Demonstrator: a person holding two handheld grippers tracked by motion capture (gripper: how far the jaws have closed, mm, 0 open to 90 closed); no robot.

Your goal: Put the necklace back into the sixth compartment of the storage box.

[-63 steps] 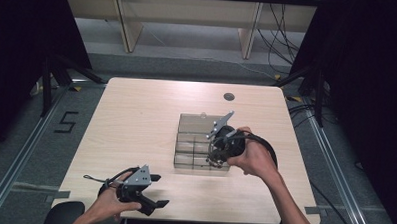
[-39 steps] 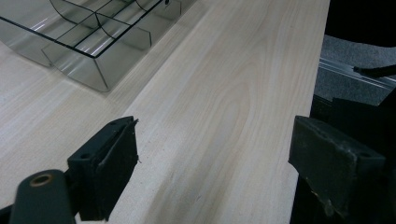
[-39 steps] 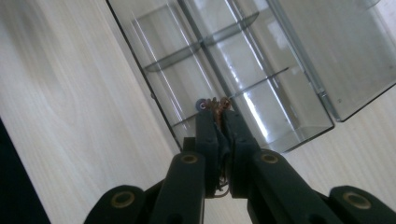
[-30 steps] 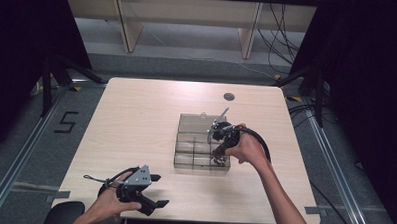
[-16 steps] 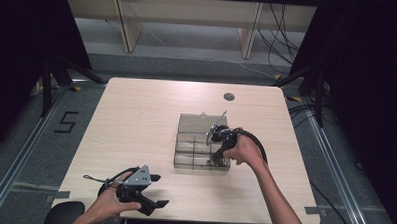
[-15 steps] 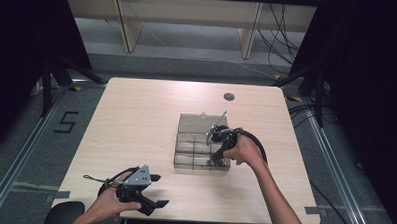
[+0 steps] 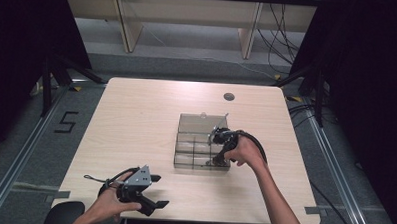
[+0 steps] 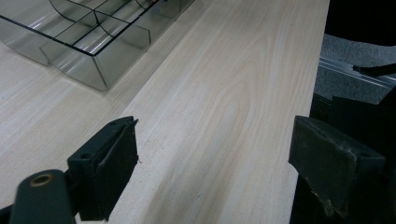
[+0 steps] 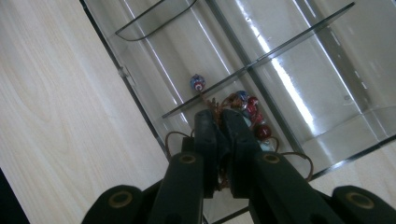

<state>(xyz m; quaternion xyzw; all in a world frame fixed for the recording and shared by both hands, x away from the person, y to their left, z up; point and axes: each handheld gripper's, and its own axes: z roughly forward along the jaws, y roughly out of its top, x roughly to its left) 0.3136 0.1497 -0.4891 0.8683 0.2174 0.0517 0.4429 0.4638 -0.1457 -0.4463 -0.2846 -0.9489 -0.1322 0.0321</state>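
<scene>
The clear divided box [image 7: 201,147] sits right of the table's [image 7: 136,115] middle, and my right gripper [image 7: 216,161] points down into its near right compartment, far closer to the work than my left gripper [image 7: 156,193], which rests at the near left edge with jaws spread wide on nothing. My right jaws are clenched on the brown cord of a beaded string [image 9: 246,109]. The red and blue beads lie bunched on the compartment floor just past the tips, one loose bead [image 9: 197,83] a little beyond.

A dark figure "5" [image 7: 67,122] is marked on the grey floor, left of the surface. Nothing else can be read
</scene>
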